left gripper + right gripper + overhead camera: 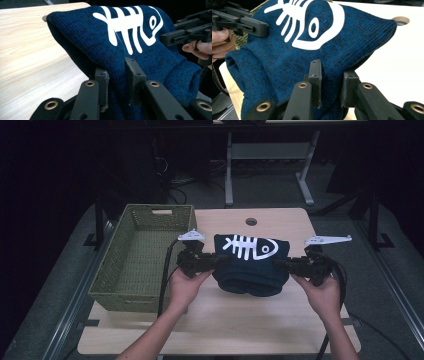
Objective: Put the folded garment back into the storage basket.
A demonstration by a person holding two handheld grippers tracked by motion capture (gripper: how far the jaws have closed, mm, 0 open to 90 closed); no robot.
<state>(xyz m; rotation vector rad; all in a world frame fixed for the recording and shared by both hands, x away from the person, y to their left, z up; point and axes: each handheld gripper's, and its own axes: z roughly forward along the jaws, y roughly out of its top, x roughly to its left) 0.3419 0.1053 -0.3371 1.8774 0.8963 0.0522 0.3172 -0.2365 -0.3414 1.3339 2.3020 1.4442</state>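
Here a folded blue knit sweater (251, 265) with a white fish-skeleton print (250, 247) is held above the pale wooden worktop (220, 320), carried between two hand-held tongs. The left tongs (212, 262) are clamped on the garment's left edge and the right tongs (280, 265) on its right edge; in each gripper view the black jaws stand close together with a pinch of thick knit pressed between them. Gripping the two opposite edges keeps the folded bundle spread and level, so the print faces up and the layers do not fall open, though the near fold sags between the grips. The person's left hand (186, 287) and right hand (322, 295) hold the tool bodies from below, leaving the jaws free. A green woven basket (107, 285) sits open just left of the sweater, at the worktop's left side; judged from this arrangement, it is the likely place for the garment to go
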